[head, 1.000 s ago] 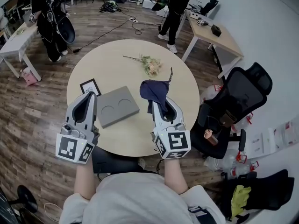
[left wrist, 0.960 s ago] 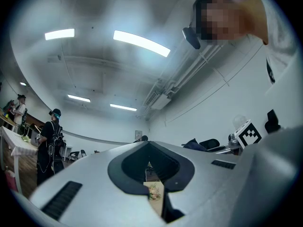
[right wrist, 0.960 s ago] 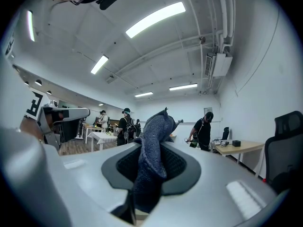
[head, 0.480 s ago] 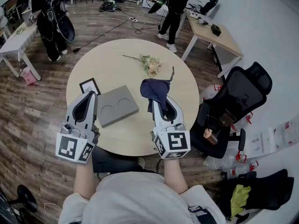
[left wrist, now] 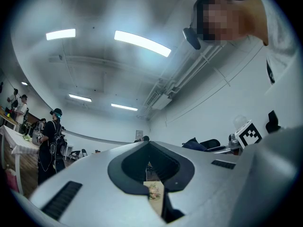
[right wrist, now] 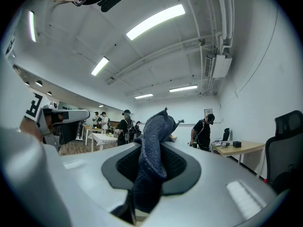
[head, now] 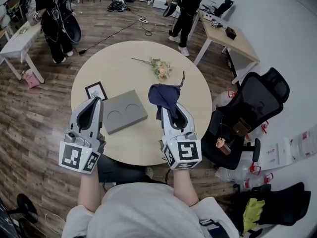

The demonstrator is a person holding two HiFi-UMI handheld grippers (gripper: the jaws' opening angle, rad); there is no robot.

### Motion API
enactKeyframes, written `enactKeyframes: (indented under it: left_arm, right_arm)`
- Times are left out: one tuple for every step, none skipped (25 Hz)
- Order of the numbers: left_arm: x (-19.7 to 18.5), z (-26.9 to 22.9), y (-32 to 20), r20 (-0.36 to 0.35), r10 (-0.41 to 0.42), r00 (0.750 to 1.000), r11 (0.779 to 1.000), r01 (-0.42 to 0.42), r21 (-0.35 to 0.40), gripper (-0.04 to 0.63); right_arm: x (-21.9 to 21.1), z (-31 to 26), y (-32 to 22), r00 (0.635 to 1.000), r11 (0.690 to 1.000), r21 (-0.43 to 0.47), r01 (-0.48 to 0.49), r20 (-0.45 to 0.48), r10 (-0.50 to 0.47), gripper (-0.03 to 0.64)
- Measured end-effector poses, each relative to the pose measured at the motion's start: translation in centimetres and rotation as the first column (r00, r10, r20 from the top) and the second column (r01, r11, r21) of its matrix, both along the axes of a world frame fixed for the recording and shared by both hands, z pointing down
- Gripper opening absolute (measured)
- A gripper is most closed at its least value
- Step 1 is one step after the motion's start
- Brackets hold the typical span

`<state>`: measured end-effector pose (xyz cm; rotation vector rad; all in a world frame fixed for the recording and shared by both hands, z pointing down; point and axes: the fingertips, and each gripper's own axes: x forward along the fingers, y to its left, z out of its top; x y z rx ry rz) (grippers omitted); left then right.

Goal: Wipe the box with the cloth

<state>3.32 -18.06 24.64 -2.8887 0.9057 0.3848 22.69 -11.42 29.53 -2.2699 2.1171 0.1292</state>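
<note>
The grey box (head: 125, 114), flat with two round hollows in its top, lies on the round table (head: 114, 58) between my grippers. My right gripper (head: 169, 108) (right wrist: 150, 167) is shut on a dark blue cloth (head: 163, 95) (right wrist: 154, 141). The cloth bunches up above the jaw tips, just right of the box and apart from it. My left gripper (head: 93, 103) (left wrist: 149, 167) hovers at the box's left edge. Its jaws are closed to a thin slit with nothing held between them.
A sprig of pale flowers (head: 161, 69) lies at the table's far side, and a small framed card (head: 96, 91) lies left of the box. A black office chair (head: 250, 108) stands close on the right. People stand by desks (head: 233, 33) at the back.
Grippers, cloth and box have stayed where they were. Only the people in the background have shifted a little.
</note>
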Motion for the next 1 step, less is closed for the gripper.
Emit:
enactKeyframes:
  left_arm:
    - [-0.08, 0.08, 0.06, 0.000, -0.002, 1.000, 1.000, 0.002, -0.001, 0.008]
  right_arm:
    - [-0.03, 0.09, 0.08, 1.000, 1.000, 0.000, 0.000, 0.002, 0.000, 0.091]
